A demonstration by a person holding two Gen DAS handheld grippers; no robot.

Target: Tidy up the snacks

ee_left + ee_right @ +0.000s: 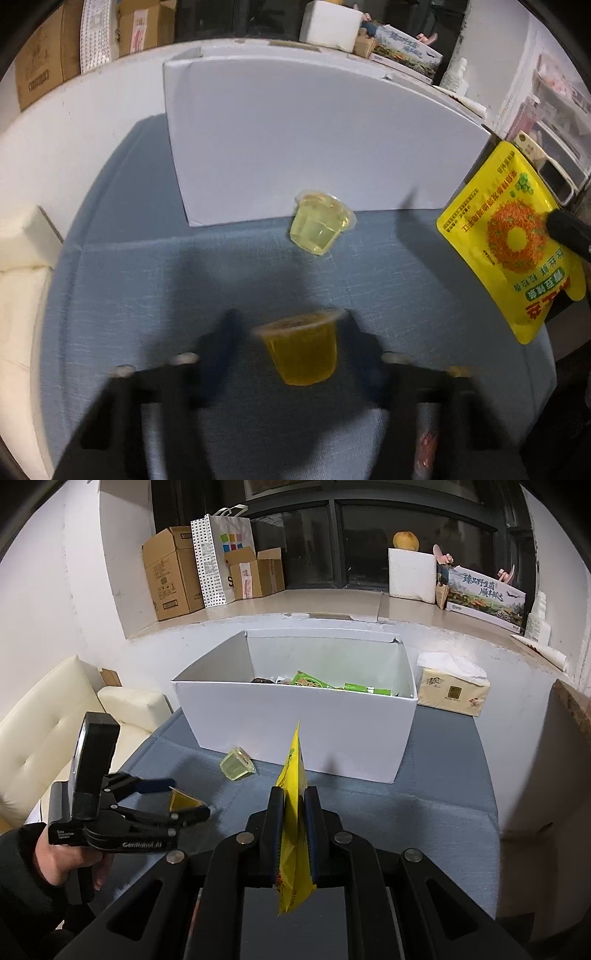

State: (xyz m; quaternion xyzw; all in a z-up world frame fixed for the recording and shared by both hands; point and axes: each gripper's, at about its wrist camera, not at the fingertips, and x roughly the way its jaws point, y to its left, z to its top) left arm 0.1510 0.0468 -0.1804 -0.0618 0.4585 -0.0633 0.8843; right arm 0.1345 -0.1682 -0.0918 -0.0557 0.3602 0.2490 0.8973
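An orange jelly cup point(301, 350) stands upright on the blue-grey tablecloth point(147, 277), between the open fingers of my left gripper point(291, 332), with a gap on each side. It also shows in the right wrist view point(183, 800), between the left gripper's fingers point(181, 794). A pale yellow jelly cup point(319, 226) point(237, 765) lies tipped over in front of the white box point(314, 147) point(299, 734). My right gripper point(294, 801) is shut on a yellow snack pouch point(293, 812) point(513, 243), held edge-on above the table before the box.
The white box holds green snack packets point(314, 682). A tissue pack point(452, 692) sits right of the box. A cream sofa point(55, 720) stands left of the table. Cardboard boxes point(173, 572) and a printed carton point(484, 594) line the window ledge behind.
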